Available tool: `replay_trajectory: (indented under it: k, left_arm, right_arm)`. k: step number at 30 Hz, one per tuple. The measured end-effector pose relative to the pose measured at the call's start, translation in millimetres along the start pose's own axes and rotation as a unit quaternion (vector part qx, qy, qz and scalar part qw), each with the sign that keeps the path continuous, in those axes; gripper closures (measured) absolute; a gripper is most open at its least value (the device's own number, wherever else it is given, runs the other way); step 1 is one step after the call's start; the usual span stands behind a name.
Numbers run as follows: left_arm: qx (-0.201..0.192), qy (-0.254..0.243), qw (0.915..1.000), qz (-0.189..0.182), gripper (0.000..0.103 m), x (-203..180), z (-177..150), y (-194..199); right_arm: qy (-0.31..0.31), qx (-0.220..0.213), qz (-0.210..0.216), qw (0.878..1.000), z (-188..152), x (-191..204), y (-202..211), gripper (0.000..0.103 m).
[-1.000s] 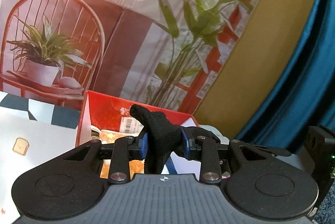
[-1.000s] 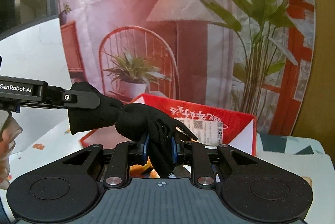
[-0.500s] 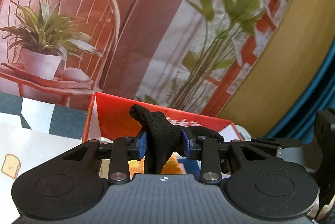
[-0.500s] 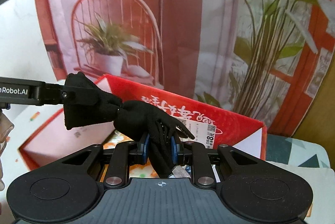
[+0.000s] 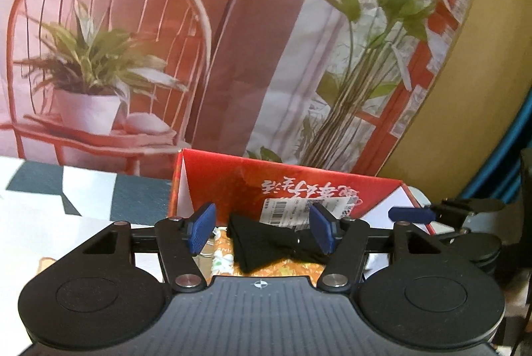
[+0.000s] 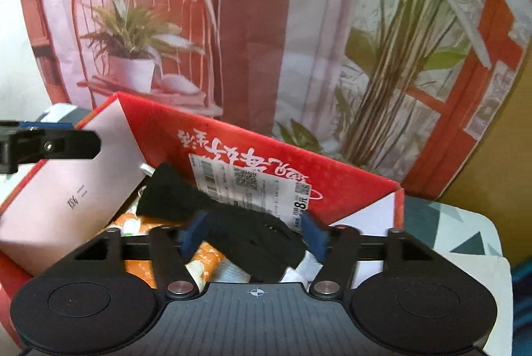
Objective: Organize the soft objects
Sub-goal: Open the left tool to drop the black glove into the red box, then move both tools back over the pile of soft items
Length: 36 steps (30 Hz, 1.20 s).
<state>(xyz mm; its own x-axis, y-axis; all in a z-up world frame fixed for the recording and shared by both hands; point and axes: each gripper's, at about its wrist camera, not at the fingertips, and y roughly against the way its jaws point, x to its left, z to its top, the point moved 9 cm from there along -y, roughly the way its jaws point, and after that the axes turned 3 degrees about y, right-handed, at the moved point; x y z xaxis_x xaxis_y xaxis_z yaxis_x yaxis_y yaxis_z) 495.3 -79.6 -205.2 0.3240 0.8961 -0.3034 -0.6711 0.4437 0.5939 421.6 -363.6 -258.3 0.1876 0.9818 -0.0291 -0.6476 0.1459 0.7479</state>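
The black glove (image 6: 232, 223) lies inside the red box (image 6: 349, 189), draped over the orange and white packets (image 6: 206, 259) on the box floor, its cuff end reaching toward the far wall with the shipping label (image 6: 252, 186). Neither gripper has hold of it: the left gripper (image 5: 262, 231) has its blue fingers (image 5: 201, 231) spread wide on either side of the glove with clear gaps, and the right gripper (image 6: 254, 234) is likewise spread, the glove lying loose below and between its fingers. So this glove looks delivered. Both grippers hang low over the box and would need to pull clear. No other loose soft item shows on the patterned tabletop (image 5: 83, 199), so what remains cannot be judged.
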Motion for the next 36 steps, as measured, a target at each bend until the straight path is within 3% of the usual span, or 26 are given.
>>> replay_trajectory:
  k: [5,8,10,18,24,36]
  left_arm:
    - [-0.011,-0.028,0.9995,0.0,0.029,-12,-6,35]
    - [-0.017,-0.039,0.9991,-0.001,0.022,-18,-17,60]
    - [-0.02,-0.047,0.9987,0.0,0.015,-22,-27,78]
    - [-0.011,-0.07,0.9972,0.021,0.0,-26,-81,135]
    - [0.006,-0.074,0.9967,0.033,0.0,-25,-124,153]
    - [0.064,-0.044,0.996,0.044,0.002,0,-209,143]
  right_arm:
    - [-0.014,-0.024,0.009,1.0,-1,-2,34,0.033]
    - [-0.027,-0.049,0.019,0.998,-6,0,62,0.017]
    - [-0.038,-0.071,0.031,0.996,-11,5,83,0.001]
    - [-0.056,-0.125,0.046,0.99,-50,23,147,0.0]
    - [-0.074,-0.148,0.054,0.985,-91,38,173,0.0]
    - [-0.087,-0.086,0.042,0.992,-199,54,166,0.001]
